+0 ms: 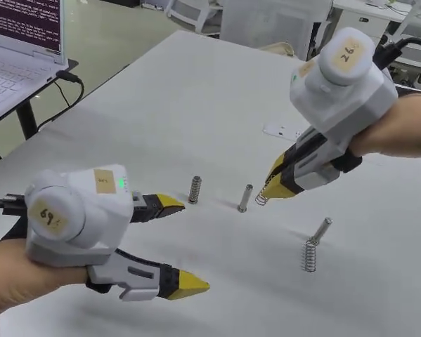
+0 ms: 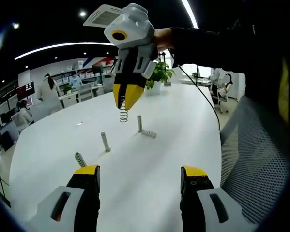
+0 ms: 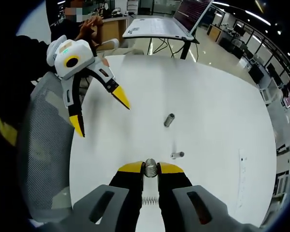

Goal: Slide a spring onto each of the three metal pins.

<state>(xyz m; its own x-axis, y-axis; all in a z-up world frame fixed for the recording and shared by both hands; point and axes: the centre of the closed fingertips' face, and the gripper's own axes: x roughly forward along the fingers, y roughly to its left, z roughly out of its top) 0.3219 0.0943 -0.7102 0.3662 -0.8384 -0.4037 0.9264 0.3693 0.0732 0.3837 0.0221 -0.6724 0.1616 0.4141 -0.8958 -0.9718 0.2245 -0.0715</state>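
The left gripper (image 1: 192, 244) gapes wide, empty, as the right gripper (image 1: 272, 184) pinches a spring (image 1: 261, 199) near the middle pin (image 1: 245, 198).

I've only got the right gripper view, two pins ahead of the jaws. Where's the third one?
Observer: The third pin stands beside the right gripper, back from its jaw tips, with a loose spring lying at its foot.
Operator: How's my spring sitting?
Observer: Left gripper view: the held spring hangs down from the shut jaw tips.
Operator: And the farther pin?
Observer: Head view shows upright coils there, apparently a spring already on.
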